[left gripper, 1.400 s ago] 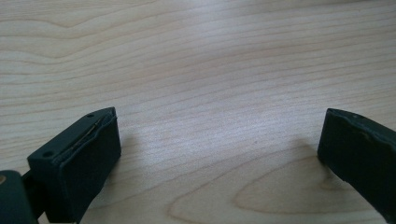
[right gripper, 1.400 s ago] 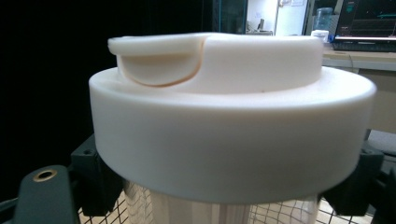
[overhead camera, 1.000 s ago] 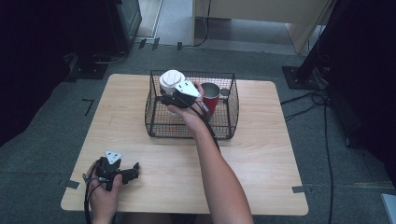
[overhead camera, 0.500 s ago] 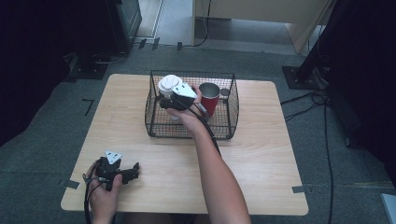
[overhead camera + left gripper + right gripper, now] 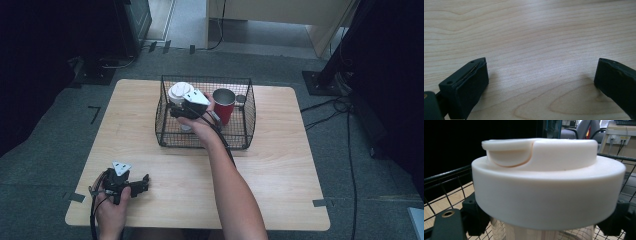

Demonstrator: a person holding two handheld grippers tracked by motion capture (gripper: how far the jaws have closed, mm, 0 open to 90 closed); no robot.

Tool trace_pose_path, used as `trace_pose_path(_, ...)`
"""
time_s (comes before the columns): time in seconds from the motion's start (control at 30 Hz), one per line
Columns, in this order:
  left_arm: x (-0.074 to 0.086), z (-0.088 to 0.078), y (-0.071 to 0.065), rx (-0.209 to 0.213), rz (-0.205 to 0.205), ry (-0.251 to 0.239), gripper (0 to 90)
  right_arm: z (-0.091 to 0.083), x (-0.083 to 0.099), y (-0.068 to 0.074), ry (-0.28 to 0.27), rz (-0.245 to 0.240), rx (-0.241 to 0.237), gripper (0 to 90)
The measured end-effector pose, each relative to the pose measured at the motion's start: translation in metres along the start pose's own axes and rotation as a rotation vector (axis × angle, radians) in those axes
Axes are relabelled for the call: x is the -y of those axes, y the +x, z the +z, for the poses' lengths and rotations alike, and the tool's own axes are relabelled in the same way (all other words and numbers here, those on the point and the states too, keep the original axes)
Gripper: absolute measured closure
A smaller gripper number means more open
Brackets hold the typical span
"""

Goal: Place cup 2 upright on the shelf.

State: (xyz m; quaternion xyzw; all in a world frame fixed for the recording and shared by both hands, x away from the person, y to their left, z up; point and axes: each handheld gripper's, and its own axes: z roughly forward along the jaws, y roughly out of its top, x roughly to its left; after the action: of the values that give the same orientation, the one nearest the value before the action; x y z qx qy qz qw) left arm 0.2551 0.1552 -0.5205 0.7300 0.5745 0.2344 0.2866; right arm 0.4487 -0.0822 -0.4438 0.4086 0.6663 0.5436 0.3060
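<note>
A clear tumbler with a white lid (image 5: pixel 179 92) is inside the black wire basket (image 5: pixel 248 125), at its left side. My right gripper (image 5: pixel 176 111) is shut on the tumbler just below the lid. In the right gripper view the white lid (image 5: pixel 549 187) looms close, with the fingertips (image 5: pixel 474 217) pressed on either side of the clear body (image 5: pixel 524 232) under it. A red cup (image 5: pixel 223 106) stands upright in the basket to the right. My left gripper (image 5: pixel 144 182) rests near the table's front left edge; its jaws stand wide apart over bare wood (image 5: pixel 541 82).
A small grey object (image 5: pixel 241 99) sits in the basket's far right corner beside the red cup. The light wooden table (image 5: pixel 285 170) has free room on all sides of the basket. Cables and dark stands lie on the floor around.
My right gripper and the white-lidded tumbler have shifted slightly toward the near side and lower within the basket. The left gripper has stayed still.
</note>
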Motion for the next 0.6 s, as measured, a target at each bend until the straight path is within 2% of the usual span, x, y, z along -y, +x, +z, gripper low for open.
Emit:
trace_pose_path(0.27, 0.0000, 0.0000, -0.0001, 0.000, -0.002, 0.000, 0.1, -0.0027, -0.0005, -0.0005, 0.015, -0.017, -0.022, 15.6)
trace_pose_path(0.43, 0.0000, 0.0000, -0.0001, 0.000, -0.002, 0.000, 0.1, -0.0062, -0.0004, -0.0003, 0.024, -0.057, -0.048, 14.2)
trace_pose_path(0.57, 0.0000, 0.0000, -0.0001, 0.000, -0.002, 0.000, 0.1, -0.0083, -0.0004, -0.0009, 0.028, -0.055, -0.067, 12.4)
trace_pose_path(0.6, 0.0000, 0.0000, -0.0001, 0.000, -0.002, 0.000, 0.1, -0.0093, -0.0005, -0.0011, 0.031, -0.074, -0.069, 10.8)
